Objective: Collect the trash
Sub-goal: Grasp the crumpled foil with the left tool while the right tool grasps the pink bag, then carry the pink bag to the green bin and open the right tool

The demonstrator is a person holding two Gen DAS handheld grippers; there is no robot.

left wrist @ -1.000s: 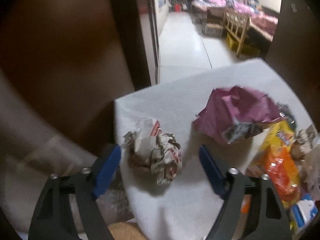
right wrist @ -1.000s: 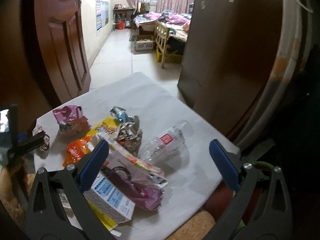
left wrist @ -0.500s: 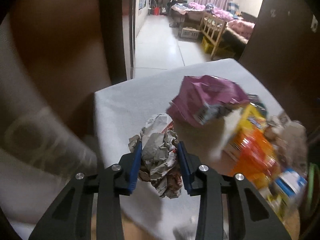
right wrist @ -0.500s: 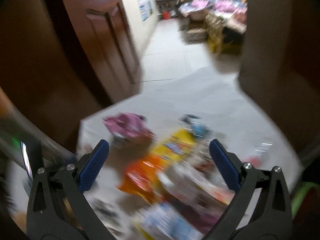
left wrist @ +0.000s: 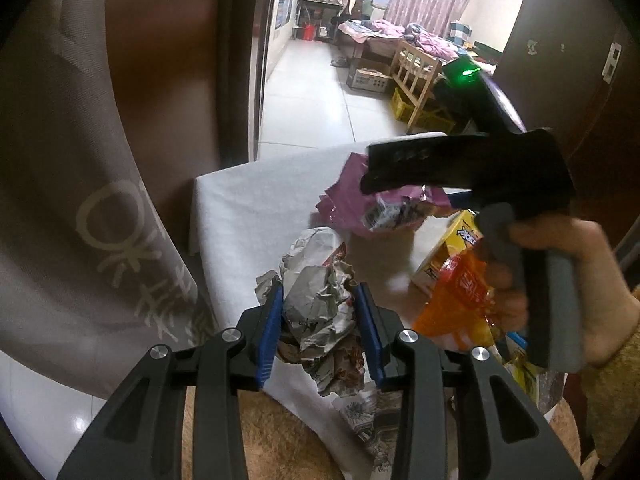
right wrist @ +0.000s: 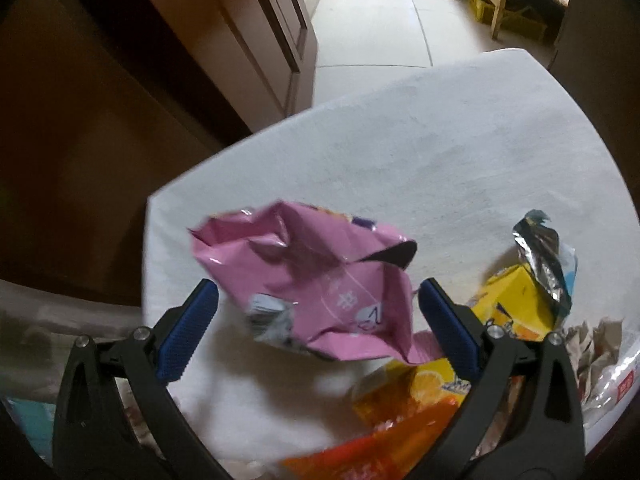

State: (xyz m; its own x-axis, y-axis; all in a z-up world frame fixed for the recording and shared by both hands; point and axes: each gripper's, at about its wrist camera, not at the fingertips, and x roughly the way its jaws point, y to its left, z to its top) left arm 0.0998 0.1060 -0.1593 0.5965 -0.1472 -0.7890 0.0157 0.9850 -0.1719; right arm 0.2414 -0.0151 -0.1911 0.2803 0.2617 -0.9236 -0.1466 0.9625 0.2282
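- Left wrist view, far L: grey curtain point(left wrist: 80, 200) w/ pale lettering hangs beside the table point(left wrist: 248, 200), which carries a white cover.
- Left gripper point(left wrist: 319, 328): blue pads pinch the crumpled paper wad point(left wrist: 316, 304). Jaws have just been closing; wad sits between them, squeezed on both sides, at the table's near L edge.
- Centre: pink wrapper point(left wrist: 344, 200) lies further back on the cover, partly hidden by the right gripper's black body.
- R side: a hand point(left wrist: 568, 292) holds that tool's grip above the orange packet point(left wrist: 460, 300) and yellow box point(left wrist: 452, 252).
- Right wrist view: right gripper point(right wrist: 318, 330) is spread wide, pads either side of the pink wrapper point(right wrist: 312, 284), not pressing it.
- Further R: yellow box point(right wrist: 516, 304), foil wrapper point(right wrist: 548, 256), orange packet point(right wrist: 400, 420) lie close together.
- Progress est.: early. One item gripped, second lined up; rest of the pile untouched. No bin visible in either view.
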